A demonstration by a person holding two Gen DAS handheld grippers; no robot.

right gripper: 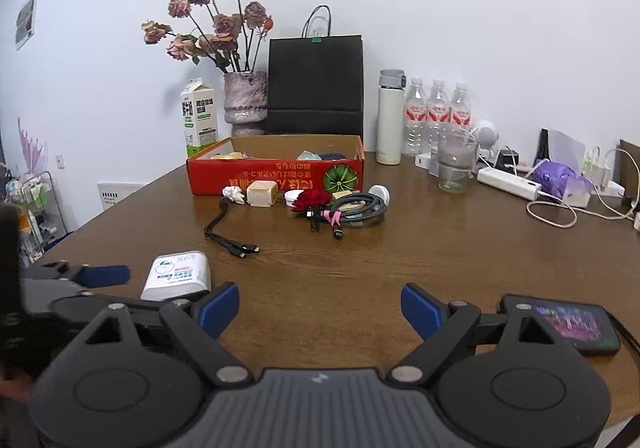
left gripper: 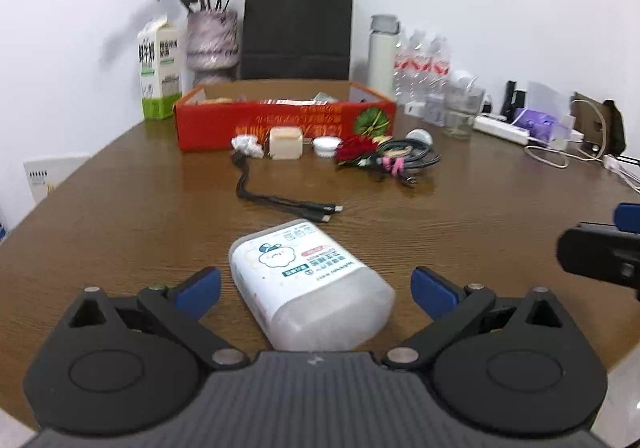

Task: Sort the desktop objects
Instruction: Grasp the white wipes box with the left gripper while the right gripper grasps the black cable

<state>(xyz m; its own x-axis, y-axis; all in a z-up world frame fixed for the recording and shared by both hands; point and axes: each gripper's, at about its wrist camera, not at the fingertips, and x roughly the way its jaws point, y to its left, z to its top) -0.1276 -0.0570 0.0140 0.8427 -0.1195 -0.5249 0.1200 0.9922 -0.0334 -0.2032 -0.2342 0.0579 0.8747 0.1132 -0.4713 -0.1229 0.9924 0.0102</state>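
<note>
Jaws on both tools stand wide apart and grip nothing. Between the blue pads of the left gripper lies a white wipes pack, flat on the brown counter, with a gap to each pad so neither touches it. The right gripper hangs over bare wood, the pack just off to its left and a dark phone with a lit screen lying beside its right finger. Beyond the pack, a short black multi-plug cable trails across the wood toward a crumpled white paper ball. Next in that row, close against the front of a red cardboard box, sit a cream cube charger, a small white lid, a red rose and a coil of dark cables. Behind the box stand a milk carton, a vase of dried flowers, a black paper bag, a white flask and three water bottles. A white power strip lies farther right.
</note>
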